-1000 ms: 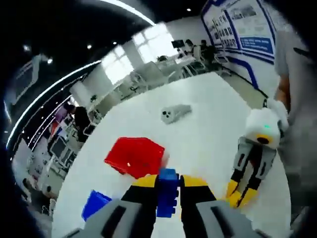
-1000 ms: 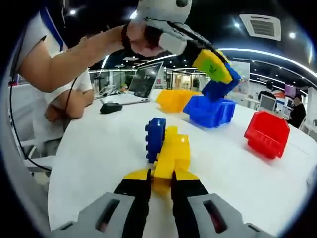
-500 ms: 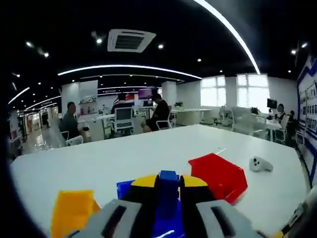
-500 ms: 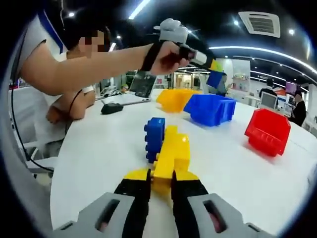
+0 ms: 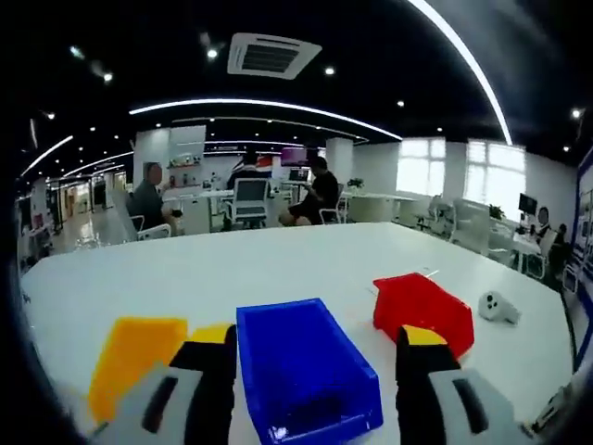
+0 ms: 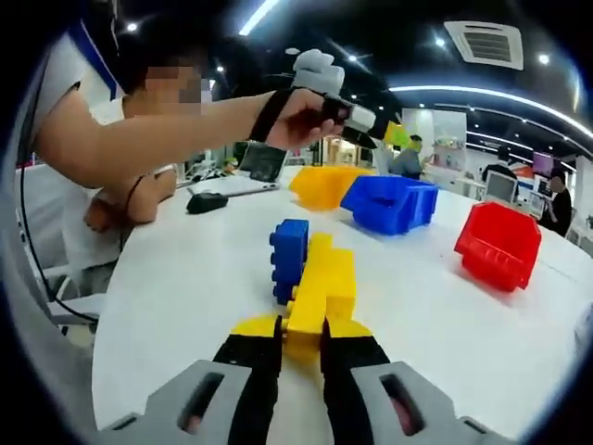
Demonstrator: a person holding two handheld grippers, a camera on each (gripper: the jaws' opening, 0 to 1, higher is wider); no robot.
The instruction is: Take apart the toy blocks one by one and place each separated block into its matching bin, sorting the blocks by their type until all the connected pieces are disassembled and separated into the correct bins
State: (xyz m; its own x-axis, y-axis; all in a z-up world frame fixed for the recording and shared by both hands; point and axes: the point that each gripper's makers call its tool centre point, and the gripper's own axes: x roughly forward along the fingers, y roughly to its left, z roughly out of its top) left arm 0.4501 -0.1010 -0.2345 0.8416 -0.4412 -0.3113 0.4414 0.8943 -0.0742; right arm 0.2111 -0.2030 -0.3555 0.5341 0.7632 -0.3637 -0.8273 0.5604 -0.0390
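Blocks on the white table, bins beyond

Yellow block [image 6: 320, 292] sat in the lower middle of the right gripper view, clenched between the jaws of the right gripper [image 6: 301, 350]. A blue block [image 6: 290, 258] stood joined to its left side, just above and left of frame centre, and both rested on the white table [image 6: 176, 287]. Farther back, in the upper middle of that frame, stood a yellow bin [image 6: 321, 184], with a blue bin [image 6: 392, 202] to its right and a red bin [image 6: 498, 245] at the right edge, apart from the other two. A person's hand [image 6: 301, 113] reached in from the upper left, carrying the left gripper over the blue bin. Behind it lay a laptop [image 6: 259, 165] and a computer mouse [image 6: 206, 200] on the table's left side.

In the left gripper view, the left gripper [image 5: 316, 349] stood released, its jaws spread wide at the bottom of the frame with nothing between them. The blue bin [image 5: 306, 380] lay between the two jaws, the yellow bin [image 5: 130, 357] at lower left, the red bin [image 5: 422, 311] at right of centre. A small white controller [image 5: 498, 307] lay on the table at the right edge. People sat at desks in the background.
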